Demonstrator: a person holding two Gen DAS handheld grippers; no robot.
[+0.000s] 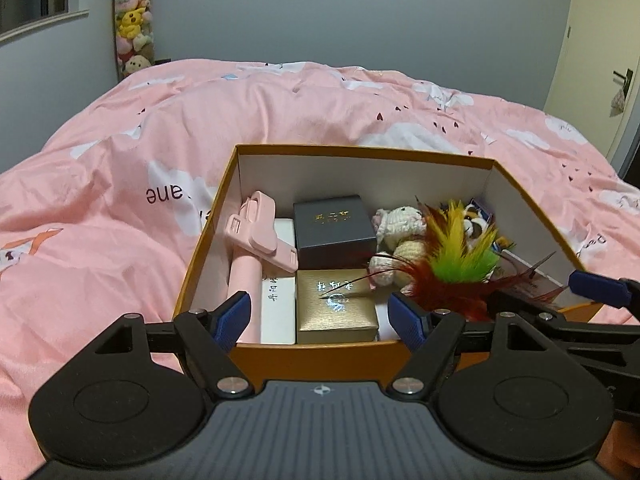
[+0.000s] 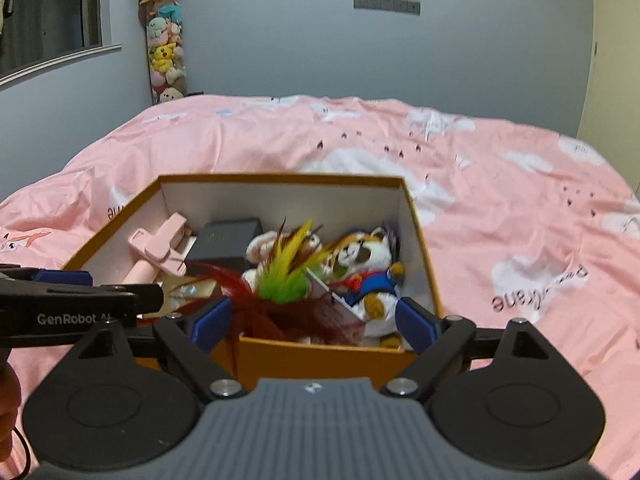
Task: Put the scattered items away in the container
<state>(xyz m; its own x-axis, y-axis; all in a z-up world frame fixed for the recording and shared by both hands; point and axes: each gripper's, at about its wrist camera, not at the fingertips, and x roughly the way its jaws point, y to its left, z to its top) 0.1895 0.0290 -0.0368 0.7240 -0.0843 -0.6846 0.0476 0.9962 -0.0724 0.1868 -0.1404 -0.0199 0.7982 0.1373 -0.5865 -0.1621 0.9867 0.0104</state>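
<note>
Both tongs, left (image 1: 322,318) and right (image 2: 314,320), gape wide, holding nothing, at the orange box's (image 1: 320,356) near rim on the pink bed (image 1: 120,240).

You hold both grippers side by side at the near wall of the orange box (image 1: 312,360), both pointing forward over it. Your left gripper (image 1: 320,316) has its jaws spread wide, with nothing between the blue pads (image 1: 234,316); its fingertips stand just above the near rim of the box. Your right gripper (image 2: 314,320) is also spread wide and holds nothing, its pads (image 2: 416,326) at the near rim, toward the right end of the box. In the right wrist view, the left gripper's finger reaches in from the left, close beside the right one.
</note>
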